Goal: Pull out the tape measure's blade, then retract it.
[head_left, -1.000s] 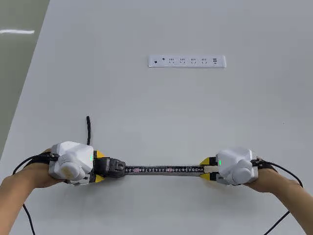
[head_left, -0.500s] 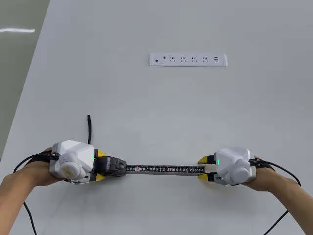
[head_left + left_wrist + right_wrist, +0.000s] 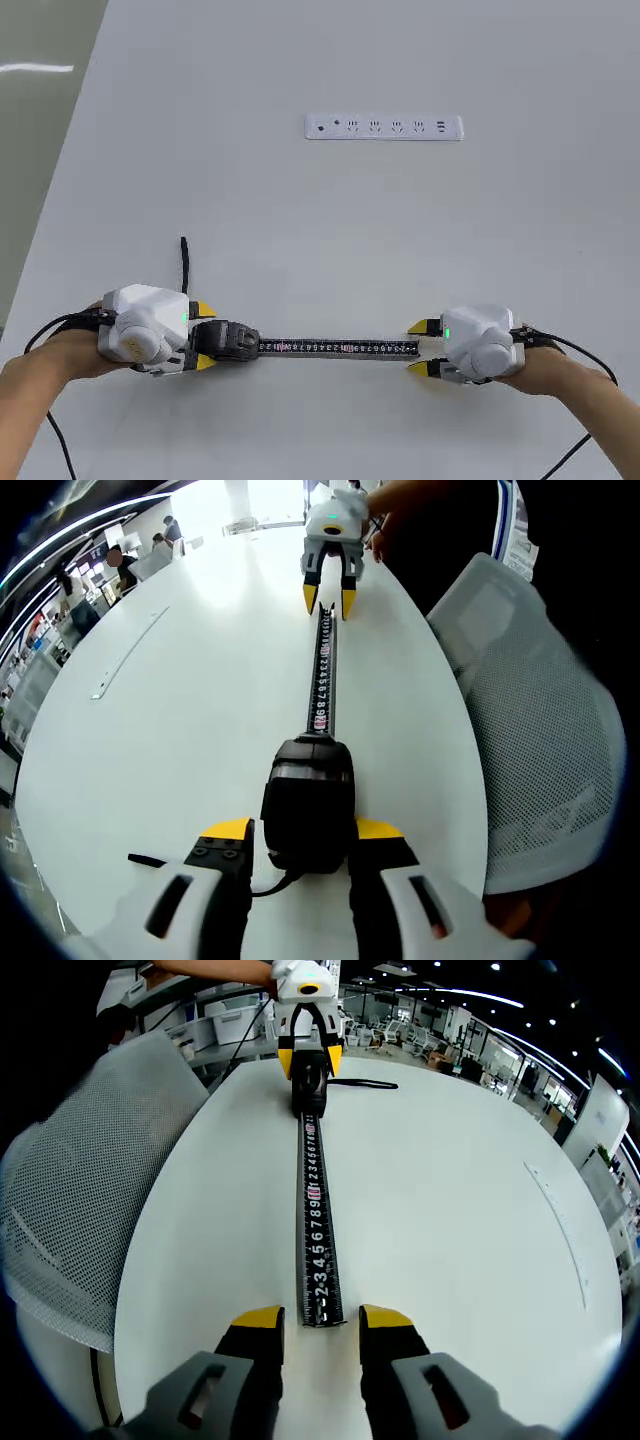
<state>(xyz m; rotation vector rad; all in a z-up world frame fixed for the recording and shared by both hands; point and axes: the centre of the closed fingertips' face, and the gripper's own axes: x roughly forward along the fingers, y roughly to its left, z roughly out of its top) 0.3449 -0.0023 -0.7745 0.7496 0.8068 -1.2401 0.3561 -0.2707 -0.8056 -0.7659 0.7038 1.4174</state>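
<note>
**Between the right fingers, the blade's end lies free**

Between the fingers of my left gripper (image 3: pixel 304 832) sits the tape measure (image 3: pixel 308 798), its black case clamped on both sides by the yellow tips. Ahead of those fingers the blade (image 3: pixel 316 1200) runs flat along the white tabletop (image 3: pixel 350 220) to my right gripper (image 3: pixel 322 1318). There the fingers stand apart, and the blade's end lies in the gap between them, touching neither (as far as the right gripper view lets me judge). A black strap (image 3: pixel 184 260) lies just beside the left fingers. Well beyond both pairs of fingers rests a power strip (image 3: pixel 383 126).
</note>
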